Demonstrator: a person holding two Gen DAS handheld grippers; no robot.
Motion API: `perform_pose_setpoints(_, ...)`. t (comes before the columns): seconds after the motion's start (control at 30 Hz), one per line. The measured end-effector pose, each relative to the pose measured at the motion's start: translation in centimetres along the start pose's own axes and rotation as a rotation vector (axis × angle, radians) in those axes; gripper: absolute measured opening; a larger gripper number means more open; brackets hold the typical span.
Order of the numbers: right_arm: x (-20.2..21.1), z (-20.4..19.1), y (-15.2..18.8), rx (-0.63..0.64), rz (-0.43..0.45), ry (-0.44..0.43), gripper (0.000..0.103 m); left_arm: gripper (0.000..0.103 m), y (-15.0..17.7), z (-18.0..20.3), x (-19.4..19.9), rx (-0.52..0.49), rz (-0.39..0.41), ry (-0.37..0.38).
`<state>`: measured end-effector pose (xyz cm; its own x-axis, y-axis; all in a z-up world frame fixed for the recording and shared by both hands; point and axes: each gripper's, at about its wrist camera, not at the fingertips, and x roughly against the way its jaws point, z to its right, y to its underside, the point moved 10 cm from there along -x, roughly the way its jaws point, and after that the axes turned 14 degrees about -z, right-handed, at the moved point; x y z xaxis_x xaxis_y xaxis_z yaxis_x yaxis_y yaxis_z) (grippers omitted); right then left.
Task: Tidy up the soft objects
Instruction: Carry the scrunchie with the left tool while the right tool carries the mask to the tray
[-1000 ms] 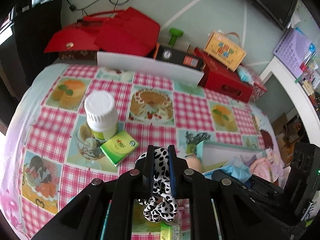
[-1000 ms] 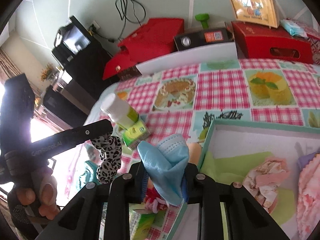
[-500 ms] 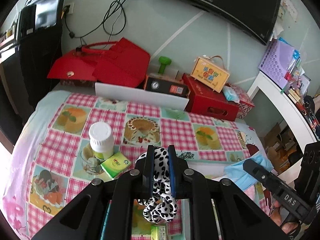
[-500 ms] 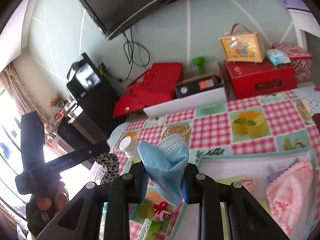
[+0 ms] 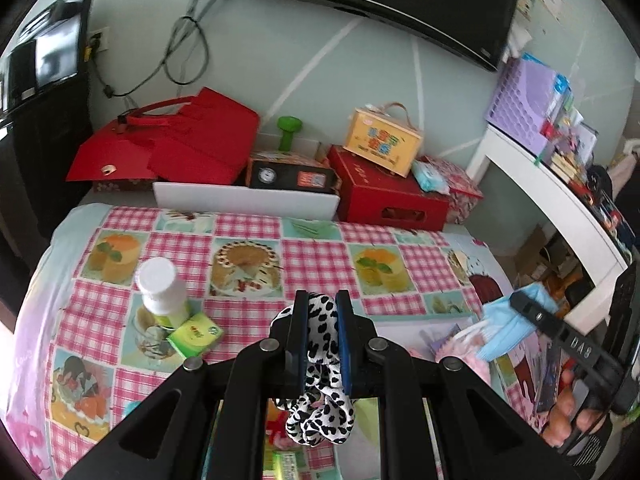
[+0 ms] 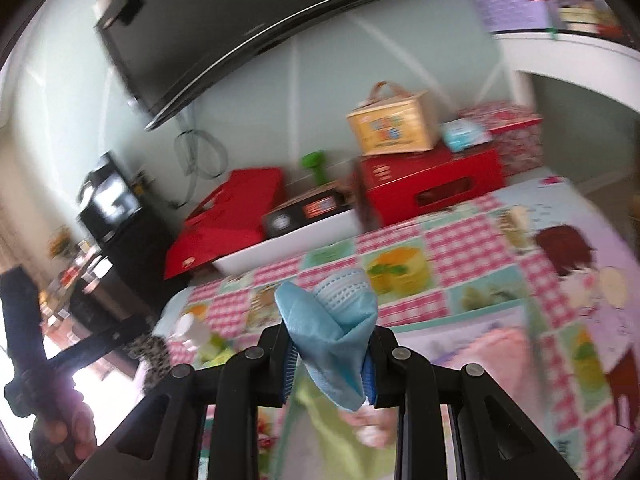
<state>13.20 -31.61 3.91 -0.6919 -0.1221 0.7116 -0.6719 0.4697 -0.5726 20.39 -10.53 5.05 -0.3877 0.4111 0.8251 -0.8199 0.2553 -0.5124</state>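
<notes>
My left gripper [image 5: 322, 312] is shut on a black-and-white spotted scrunchie [image 5: 320, 400] that hangs between its fingers, well above the checked tablecloth [image 5: 312, 264]. My right gripper [image 6: 330, 344] is shut on a light blue face mask [image 6: 332, 344], held high over the storage box [image 6: 460, 320]; mask and gripper also show at the right of the left wrist view [image 5: 508, 328]. In the box lie a pink soft item [image 6: 496, 356] and a green cloth [image 6: 332, 428]. The right wrist view is blurred.
A white-capped bottle [image 5: 160, 292] and a green packet [image 5: 196, 334] stand on the table's left. Red boxes [image 5: 388, 196], a yellow carry box [image 5: 382, 142], a green dumbbell [image 5: 289, 132] and a white tray [image 5: 244, 202] line the back edge. A white shelf [image 5: 560, 200] stands right.
Both grippers have risen higher above the table with their items still held. The right gripper has swung to the right over the box; its view is now motion-blurred.
</notes>
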Motion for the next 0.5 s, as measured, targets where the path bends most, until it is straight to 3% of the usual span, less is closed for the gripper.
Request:
perform_pose_setpoints(0.23,2.7,5.3,-0.6,-0.105,0.038,0.1,0.028,0.013,1.0,4.5,-2.2,-0.098,-0.057,0.034)
perform_pose_setpoints(0.5,2.6,6.3,0.3,-0.122,0.001,0.134,0.028,0.013,2.7,8.8,-5.8,-0.191,-0.148,0.039)
